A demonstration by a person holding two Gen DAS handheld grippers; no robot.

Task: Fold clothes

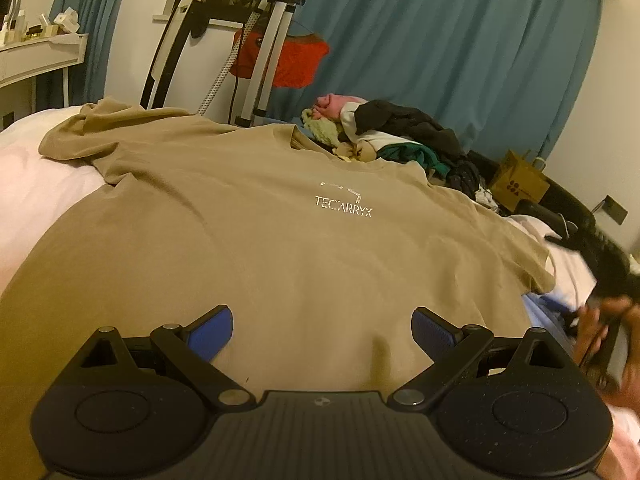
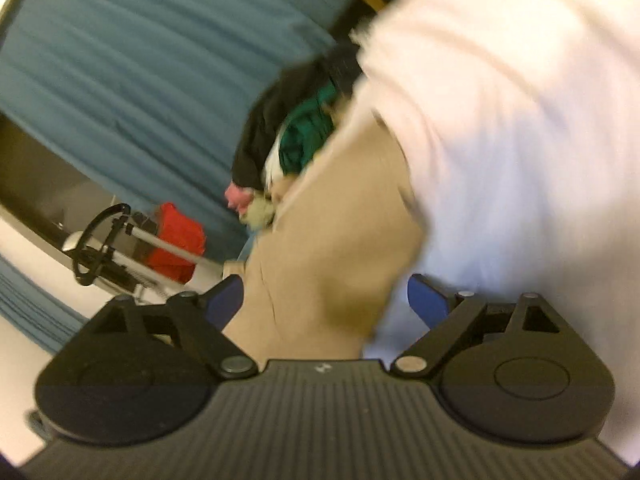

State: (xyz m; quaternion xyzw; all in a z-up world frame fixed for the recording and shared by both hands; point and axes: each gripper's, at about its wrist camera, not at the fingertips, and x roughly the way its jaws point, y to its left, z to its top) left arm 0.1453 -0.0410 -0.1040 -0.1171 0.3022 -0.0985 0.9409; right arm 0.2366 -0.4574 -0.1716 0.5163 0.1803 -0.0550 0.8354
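both grippers sit with fingers spread and empty, my left gripper (image 1: 322, 330) low over the hem of the tan t-shirt (image 1: 280, 220) lying flat on the bed (image 1: 36, 184), so i'd steady the blurred right gripper (image 2: 324, 302) before pinching the sleeve edge.

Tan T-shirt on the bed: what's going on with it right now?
A person with a gripper in each hand is folding laundry. The tan T-shirt lies spread on the bed, unfolded. The left gripper hangs open over its near edge; the right gripper is open too, holding nothing. A pile of clothes waits behind.
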